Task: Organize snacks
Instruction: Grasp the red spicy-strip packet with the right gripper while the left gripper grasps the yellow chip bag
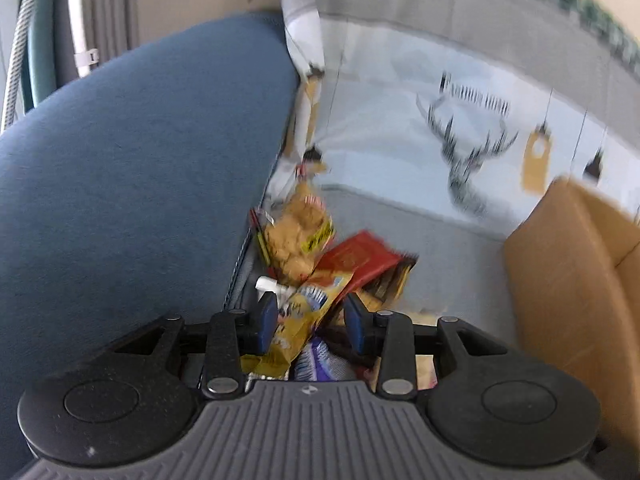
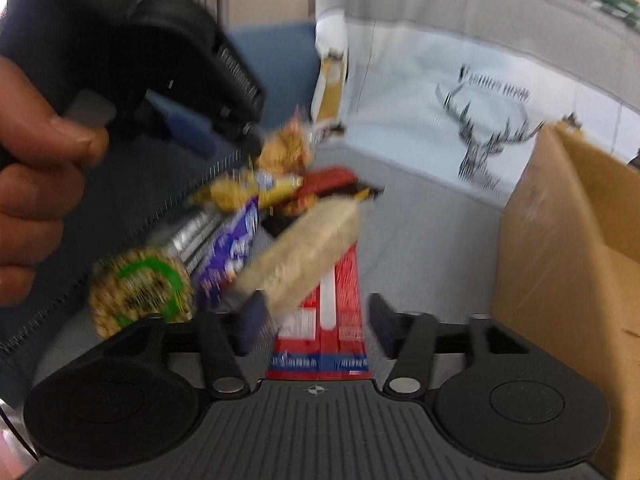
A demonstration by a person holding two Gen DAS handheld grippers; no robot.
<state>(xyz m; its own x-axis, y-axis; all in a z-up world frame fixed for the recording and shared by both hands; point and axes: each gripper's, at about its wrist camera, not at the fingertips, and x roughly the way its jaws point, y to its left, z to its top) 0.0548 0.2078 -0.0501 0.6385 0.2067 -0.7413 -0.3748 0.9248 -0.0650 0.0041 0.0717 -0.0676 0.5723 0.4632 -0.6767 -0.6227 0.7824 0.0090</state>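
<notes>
A pile of snack packs lies on a grey surface beside a blue cushion. In the left wrist view my left gripper (image 1: pixel 311 322) is open, its blue pads either side of a yellow snack pack (image 1: pixel 298 320); a red pack (image 1: pixel 360 258) and a clear bag of brown snacks (image 1: pixel 294 236) lie beyond. In the right wrist view my right gripper (image 2: pixel 316 322) is open above a red and white pack (image 2: pixel 332 320), with a pale beige bar (image 2: pixel 304 256) near its left pad. A purple pack (image 2: pixel 232 256), a round green-labelled pack (image 2: pixel 140 288) and the left gripper (image 2: pixel 192 80) show at left.
A cardboard box (image 2: pixel 560 260) stands at the right, also seen in the left wrist view (image 1: pixel 568 280). The blue cushion (image 1: pixel 140 160) fills the left. A white cloth with a deer print (image 1: pixel 468 160) hangs behind. A hand (image 2: pixel 28 160) holds the left gripper.
</notes>
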